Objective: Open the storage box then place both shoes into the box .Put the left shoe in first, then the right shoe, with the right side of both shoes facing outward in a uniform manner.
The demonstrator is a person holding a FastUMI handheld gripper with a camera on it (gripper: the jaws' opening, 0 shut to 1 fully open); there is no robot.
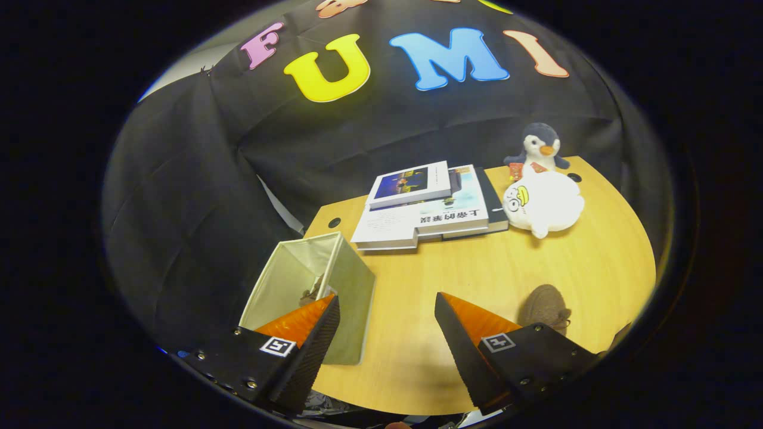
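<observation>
My gripper [386, 305] hangs over the table [477, 268] with its two fingers spread wide, and they hold nothing; only bare wood shows between them. The box [310, 286] stands open at the table's left edge, just ahead of my left finger, which covers a part of its near wall. Inside the box I see one brown shoe [312, 292] low down, but I cannot tell which way it faces. The other shoe [545, 306] lies on the table just beyond my right finger, well apart from the box. Farther away there is a stack of books [429, 208]. Beside the books sits a white plush [542, 202], and a penguin [539, 149] stands behind it.
</observation>
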